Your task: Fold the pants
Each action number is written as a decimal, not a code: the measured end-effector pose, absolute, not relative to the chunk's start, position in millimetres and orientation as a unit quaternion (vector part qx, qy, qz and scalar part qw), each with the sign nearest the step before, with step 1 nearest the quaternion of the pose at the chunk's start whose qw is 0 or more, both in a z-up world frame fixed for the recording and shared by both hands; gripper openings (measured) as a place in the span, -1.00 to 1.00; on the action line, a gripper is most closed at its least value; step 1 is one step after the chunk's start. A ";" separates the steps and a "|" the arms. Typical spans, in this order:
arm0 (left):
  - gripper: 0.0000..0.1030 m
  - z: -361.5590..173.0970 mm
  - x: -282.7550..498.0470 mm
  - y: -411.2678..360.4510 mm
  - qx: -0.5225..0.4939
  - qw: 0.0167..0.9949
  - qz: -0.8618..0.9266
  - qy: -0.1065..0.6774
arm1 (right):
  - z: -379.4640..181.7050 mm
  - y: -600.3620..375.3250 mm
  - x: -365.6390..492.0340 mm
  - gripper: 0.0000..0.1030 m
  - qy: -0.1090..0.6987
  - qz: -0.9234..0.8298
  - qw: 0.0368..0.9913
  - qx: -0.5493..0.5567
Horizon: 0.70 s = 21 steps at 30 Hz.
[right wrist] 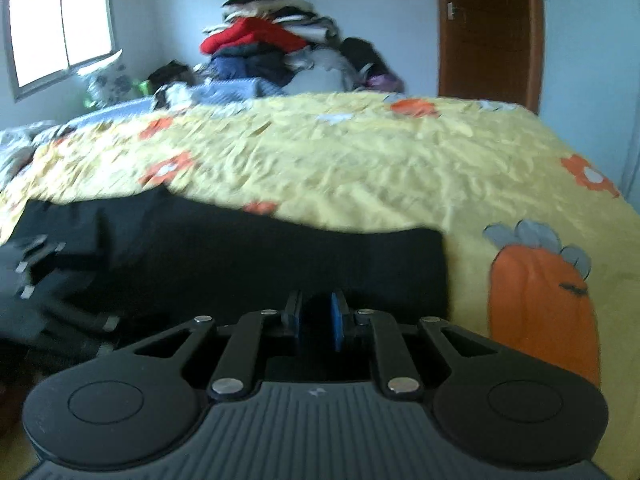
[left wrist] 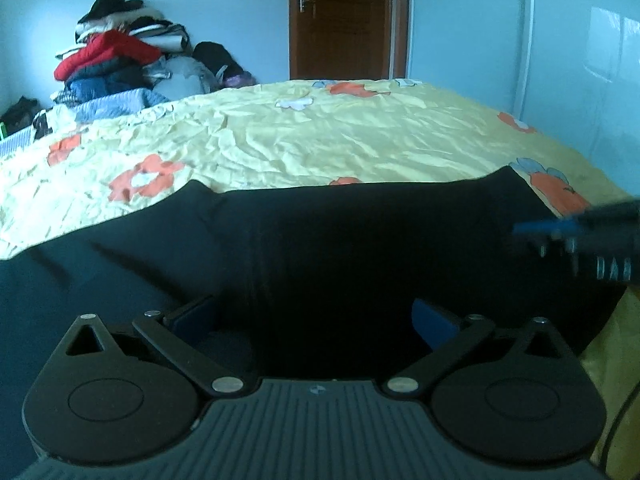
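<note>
The bed [left wrist: 340, 136], under a yellow flowered sheet, fills everything ahead of both sets of jaws and serves as the folding surface. The pants [left wrist: 320, 240], black, lie flat across its near edge, directly beneath and in front of both tools, spread out so a fold can be made.

The left gripper [left wrist: 316, 320] hangs over the pants with its jaws released and spread wide, dark cloth showing below the gap; it looks set to come down on the fabric. The right gripper [right wrist: 316, 320] has its jaws nearly clenched, a narrow gap between the blue pads [right wrist: 337, 322]. Whether cloth is pinched there I cannot tell, since all is dark.

Far beyond the jaws, a clothes pile [right wrist: 272, 52] sits against the wall. No containers are in view.
</note>
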<state>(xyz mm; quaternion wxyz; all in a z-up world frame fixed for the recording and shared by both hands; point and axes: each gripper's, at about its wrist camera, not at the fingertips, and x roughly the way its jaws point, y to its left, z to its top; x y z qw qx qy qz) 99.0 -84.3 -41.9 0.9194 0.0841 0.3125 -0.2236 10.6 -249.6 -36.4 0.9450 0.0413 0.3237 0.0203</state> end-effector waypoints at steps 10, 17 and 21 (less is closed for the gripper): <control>0.99 -42.9 98.2 -83.0 0.081 0.920 -0.225 0.310 | -35.2 -239.2 5.0 -0.47 0.318 0.005 0.947 0.042; 1.00 -42.6 97.9 -83.2 0.082 0.921 -0.224 0.309 | -45.8 -224.4 1.2 0.34 0.315 0.006 0.949 0.015; 1.00 -42.8 98.9 -81.8 0.075 0.921 -0.224 0.311 | -50.0 -223.6 0.9 0.44 0.304 0.000 0.953 0.015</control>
